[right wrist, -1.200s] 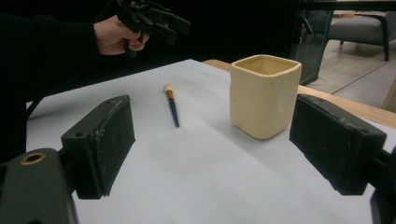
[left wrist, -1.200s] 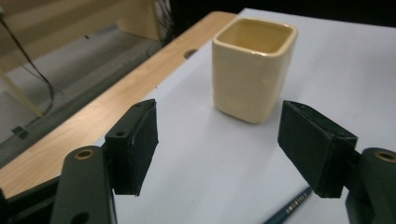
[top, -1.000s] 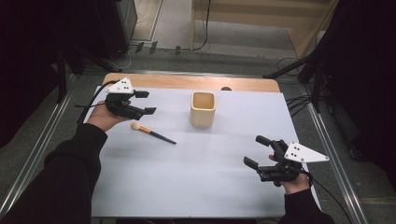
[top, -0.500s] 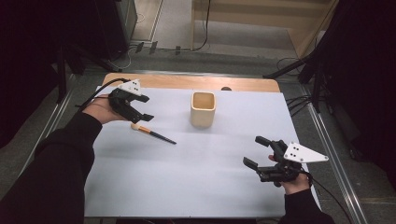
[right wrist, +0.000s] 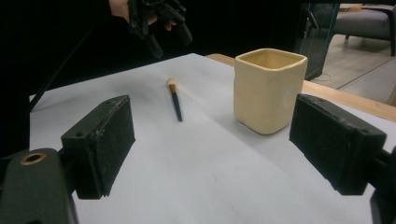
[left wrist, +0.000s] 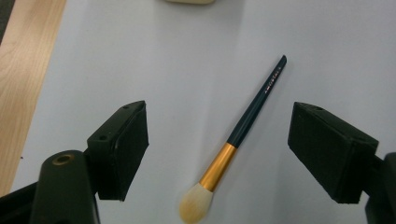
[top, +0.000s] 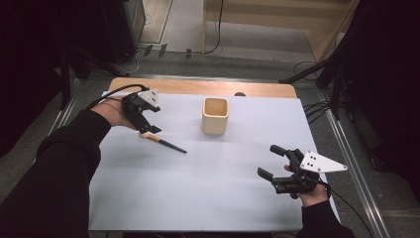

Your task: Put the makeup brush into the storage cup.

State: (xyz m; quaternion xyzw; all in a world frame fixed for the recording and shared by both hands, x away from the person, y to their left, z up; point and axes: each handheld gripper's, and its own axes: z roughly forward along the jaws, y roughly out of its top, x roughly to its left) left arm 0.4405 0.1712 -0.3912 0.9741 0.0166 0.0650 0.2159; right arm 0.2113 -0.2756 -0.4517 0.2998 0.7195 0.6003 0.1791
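Hovering at the upper left of the high view, the left gripper has its jaws spread wide right above the bristle end of a makeup brush, not touching it. Brush lies flat on the white table cover. Cream square cup stands upright top center. Right gripper sits lower right, jaws apart too, holding nothing.

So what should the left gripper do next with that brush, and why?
Probably lower and close on the makeup brush: the left gripper hangs open above it, the brush lying on the white sheet between the jaws, nearer its gold ferrule.
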